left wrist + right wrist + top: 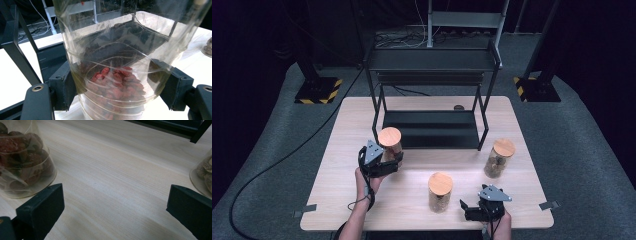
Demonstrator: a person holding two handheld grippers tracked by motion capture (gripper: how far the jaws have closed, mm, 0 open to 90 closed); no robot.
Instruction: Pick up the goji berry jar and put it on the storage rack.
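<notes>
Left tool (384, 162) clamps the glass jar of red dried berries (117, 82) beside the black rack (432, 127), its shelves bare. Right tool (477, 207) rests wide on the counter (412, 200); two other jars stand unshelved, so shelving appears barely begun.

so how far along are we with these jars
Early on. Nothing looks put away yet: the black metal shelf rack holds no jars. In hand: the left gripper is shut on the clear glass jar of red dried berries, wooden lid on, just in front of the rack. The other two wooden-lidded glass jars stand untouched on the pale wooden table; the right gripper waits open.
</notes>
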